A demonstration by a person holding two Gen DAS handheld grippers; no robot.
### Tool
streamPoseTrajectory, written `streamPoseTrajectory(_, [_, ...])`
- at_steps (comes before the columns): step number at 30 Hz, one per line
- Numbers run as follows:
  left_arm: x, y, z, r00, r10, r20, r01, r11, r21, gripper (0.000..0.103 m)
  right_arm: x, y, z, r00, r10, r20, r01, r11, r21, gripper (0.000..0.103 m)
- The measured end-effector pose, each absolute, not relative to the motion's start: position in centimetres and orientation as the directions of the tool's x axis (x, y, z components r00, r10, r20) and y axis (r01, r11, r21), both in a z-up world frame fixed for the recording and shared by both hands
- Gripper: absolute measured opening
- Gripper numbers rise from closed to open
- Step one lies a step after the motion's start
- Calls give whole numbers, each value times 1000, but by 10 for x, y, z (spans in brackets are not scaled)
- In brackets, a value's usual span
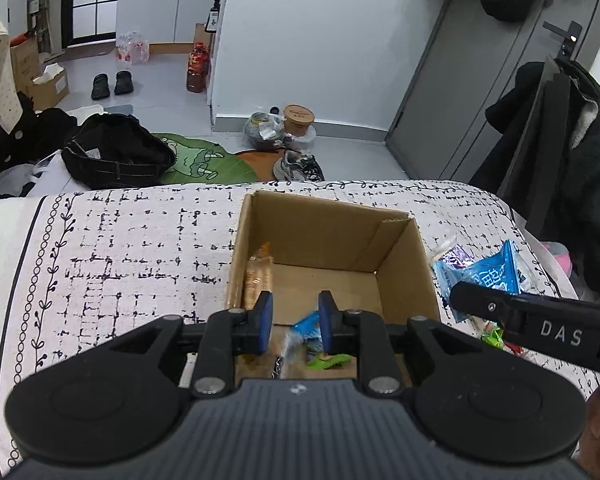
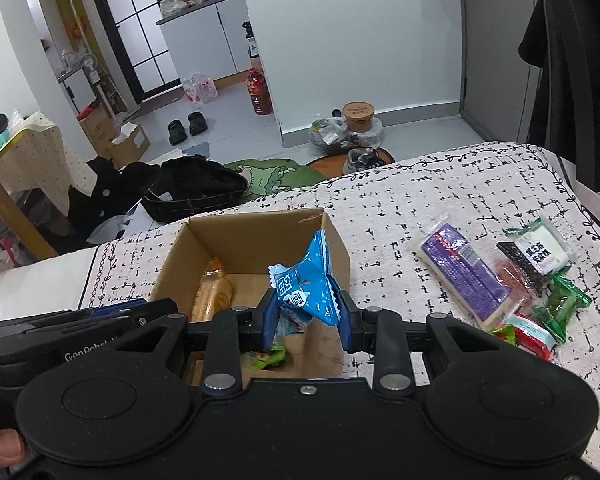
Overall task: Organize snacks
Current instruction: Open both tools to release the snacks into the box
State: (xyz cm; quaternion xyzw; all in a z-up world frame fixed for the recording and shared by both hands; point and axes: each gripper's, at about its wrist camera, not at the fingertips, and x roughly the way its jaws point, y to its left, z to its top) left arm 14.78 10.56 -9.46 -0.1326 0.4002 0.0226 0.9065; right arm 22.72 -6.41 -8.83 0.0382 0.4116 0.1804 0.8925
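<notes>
1. Through the left wrist camera we look down into the cardboard box (image 1: 324, 256), which stands open on a bed covered with a white cloth (image 1: 120, 248) printed in black

2. Our left hand-held gripper (image 1: 295, 322) hangs over the box's near edge; its blue pads stand a little apart with nothing pressed between them

3. Below those pads this view shows a small blue packet (image 1: 306, 326) and a green wrapper (image 1: 328, 361) on the box floor, and an orange packet (image 1: 258, 276) leaning on the left wall

4. The right hand-held gripper (image 1: 456, 296) enters this view only as a black bar from the right; from here we cannot tell how its jaws stand

5. The right wrist camera settles it: our right hand-held gripper (image 2: 306, 316) is closed on a blue snack bag (image 2: 310, 284), held above the open box (image 2: 256, 240)

6. Only this view lays out the waiting pile to the right of the box: a purple pack (image 2: 464, 272), a white and black pack (image 2: 540, 248), a green candy (image 2: 564, 304) and a red packet (image 2: 530, 336), lying close together on the cloth

7. The left view catches just the edge of that pile, partly hidden behind the black bar

8. A thumb (image 2: 0, 448) shows at the lower left corner of the right view
</notes>
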Motion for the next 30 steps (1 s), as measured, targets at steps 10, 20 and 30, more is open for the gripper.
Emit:
streamPoseTrajectory(10, [142, 106, -94, 686, -50, -726, -152, 966, -210, 35, 235, -51, -91, 605, 369, -706, -334, 922, 196, 30])
streamPoseTrajectory(20, [147, 104, -95, 685, -34, -727, -159, 968, -195, 49, 247, -46, -88, 613, 372, -697, -348, 919, 184, 40])
streamPoseTrajectory(30, [148, 91, -93, 684, -28, -729, -145, 974, -173, 78, 234, -75, -86, 649, 316, -692, -312, 940, 136, 80])
